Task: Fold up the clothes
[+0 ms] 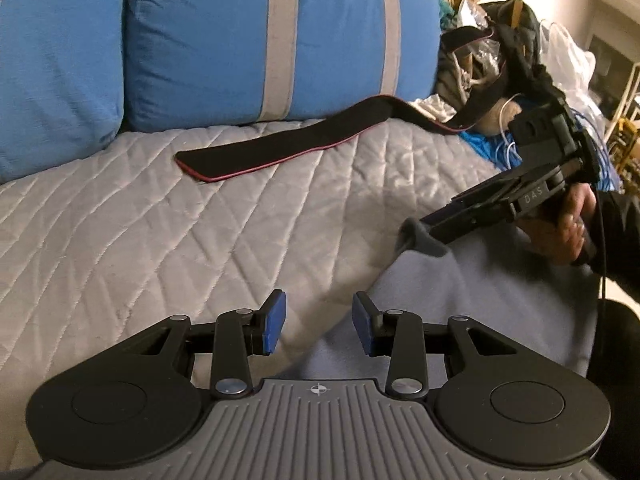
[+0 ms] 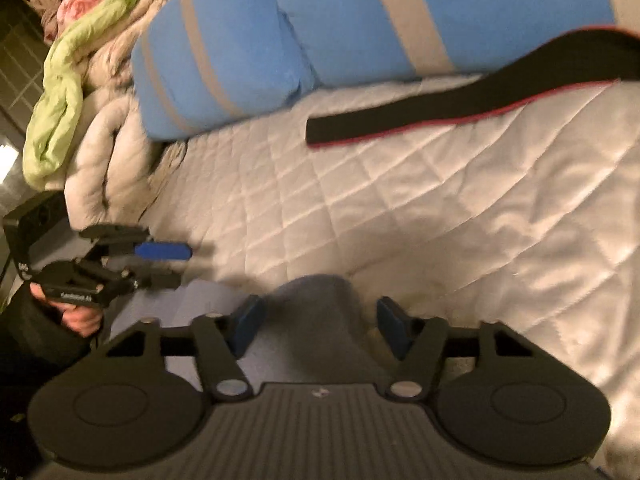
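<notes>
Grey garment (image 1: 460, 312) on quilted bed (image 1: 160, 220), near edge. Left gripper (image 1: 319, 330) released, empty, hovering at garment's edge. Right gripper (image 2: 318, 330) half-parted; raised garment fold between pads, grip unclear. Black strap (image 1: 272, 152) lies beyond, before 2 blue pillows (image 1: 256, 40). Clutter pile (image 1: 500, 60) at right.

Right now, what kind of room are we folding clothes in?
Most likely a bedroom. A quilted grey bedspread covers a bed, blue pillows with grey stripes lean along the back, and a rumpled duvet and green sheet are piled at one end.
</notes>
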`<state>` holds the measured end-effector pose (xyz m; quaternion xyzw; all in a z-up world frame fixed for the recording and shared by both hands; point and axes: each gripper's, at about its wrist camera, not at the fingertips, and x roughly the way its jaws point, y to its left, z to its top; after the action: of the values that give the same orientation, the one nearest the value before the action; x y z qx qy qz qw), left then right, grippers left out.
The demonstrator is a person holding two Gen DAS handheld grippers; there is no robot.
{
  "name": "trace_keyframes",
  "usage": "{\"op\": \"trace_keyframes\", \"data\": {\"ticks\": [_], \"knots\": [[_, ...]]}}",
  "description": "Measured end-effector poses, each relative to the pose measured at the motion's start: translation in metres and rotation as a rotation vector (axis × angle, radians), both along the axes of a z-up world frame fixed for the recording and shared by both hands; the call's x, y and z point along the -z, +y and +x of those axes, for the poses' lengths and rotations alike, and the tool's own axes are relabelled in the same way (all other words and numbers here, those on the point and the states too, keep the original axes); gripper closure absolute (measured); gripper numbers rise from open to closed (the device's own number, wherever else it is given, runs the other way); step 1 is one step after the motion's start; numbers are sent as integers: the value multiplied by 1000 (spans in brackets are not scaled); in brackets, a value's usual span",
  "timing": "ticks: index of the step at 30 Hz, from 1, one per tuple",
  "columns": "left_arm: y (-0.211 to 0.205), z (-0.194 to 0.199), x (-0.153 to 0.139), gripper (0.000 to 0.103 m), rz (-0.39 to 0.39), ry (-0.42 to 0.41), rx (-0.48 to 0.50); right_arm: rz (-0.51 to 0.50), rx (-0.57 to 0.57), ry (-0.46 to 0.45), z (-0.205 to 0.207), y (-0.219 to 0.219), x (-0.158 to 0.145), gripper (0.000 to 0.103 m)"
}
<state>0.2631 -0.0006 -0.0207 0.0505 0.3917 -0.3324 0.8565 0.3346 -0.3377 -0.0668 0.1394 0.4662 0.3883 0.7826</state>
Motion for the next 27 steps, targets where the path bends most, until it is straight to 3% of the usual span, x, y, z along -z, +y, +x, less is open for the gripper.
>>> {"op": "trace_keyframes", "data": {"ticks": [4,6,12,17,19,27], "knots": [[-1,-1,-1,68,17,-6,37,18,-1,49,3,-2,8,88],[-3,-2,0,68,22,-1,62,53,5,21,-4,-10,4,93],[-7,-7,6,68,60,7,170,108,0,-147,-32,-27,-24,95],[4,-4,6,70,55,19,186,113,-23,-222,-45,-33,-39,95],[7,-3,5,93,56,49,200,110,-28,-241,-48,-35,-42,95],[8,-10,-11,97,133,52,249,63,13,-252,-43,-28,-36,96]]}}
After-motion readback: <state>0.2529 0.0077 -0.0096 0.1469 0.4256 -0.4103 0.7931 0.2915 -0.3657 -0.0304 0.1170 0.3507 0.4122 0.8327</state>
